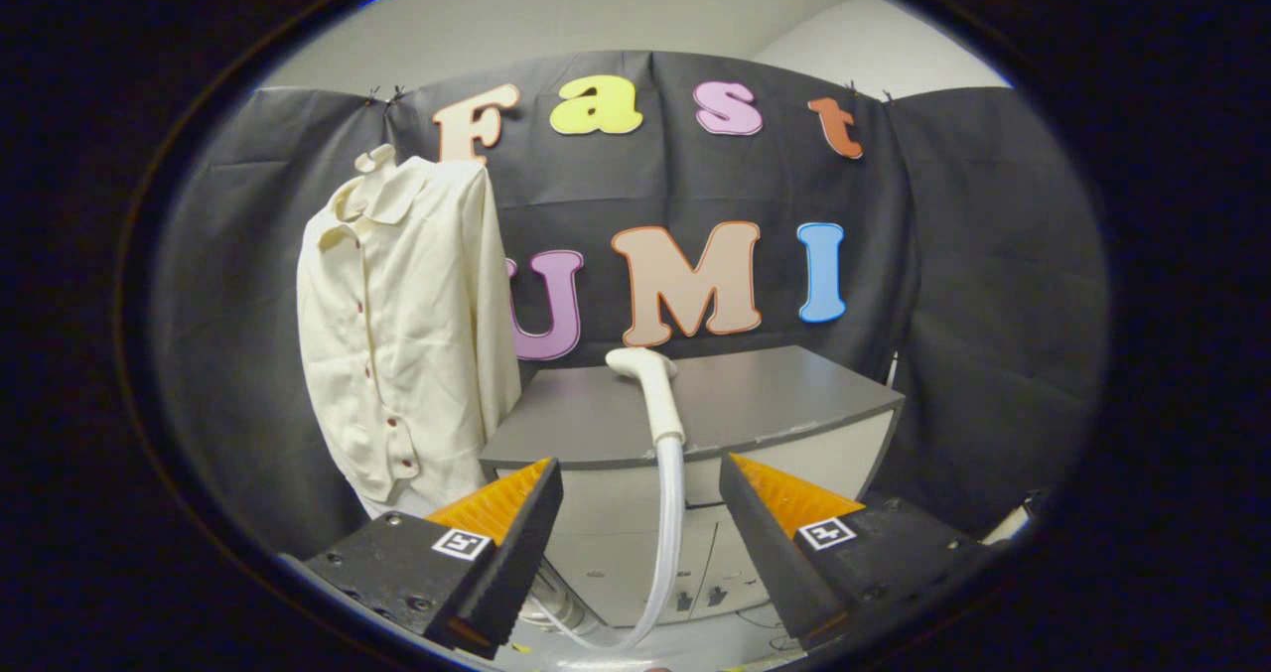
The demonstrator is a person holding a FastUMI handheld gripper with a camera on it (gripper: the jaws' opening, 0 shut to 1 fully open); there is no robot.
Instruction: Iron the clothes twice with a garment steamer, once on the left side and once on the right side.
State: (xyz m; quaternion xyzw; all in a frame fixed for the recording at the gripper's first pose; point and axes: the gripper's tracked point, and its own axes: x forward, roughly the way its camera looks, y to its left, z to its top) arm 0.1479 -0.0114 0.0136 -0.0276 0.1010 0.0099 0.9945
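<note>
The tongs (pixel 640 513) were held apart, with nothing gripped between the two fingers (pixel 516 533), which were raised a little short of the desk (pixel 775 394). The garment steamer head (pixel 650 394) was seen resting on the grey top of that desk, near its front edge, its nozzle end turned away toward the booth wall and its handle pointing back toward the tongs. From the handle a pale hose (pixel 670 533) was seen to drop over the desk's front edge, passing down through the gap between the fingers and curving along the floor below them. The steamer lay just ahead of the fingers and was not touched by either. A cream buttoned shirt (pixel 402 325) was hung upright against the black cloth wall, beside the desk on its left and beyond the left finger, its lower hem reaching down past the level of the desk top. Cabinet doors (pixel 695 563) were visible in the desk's front, beneath the top.
</note>
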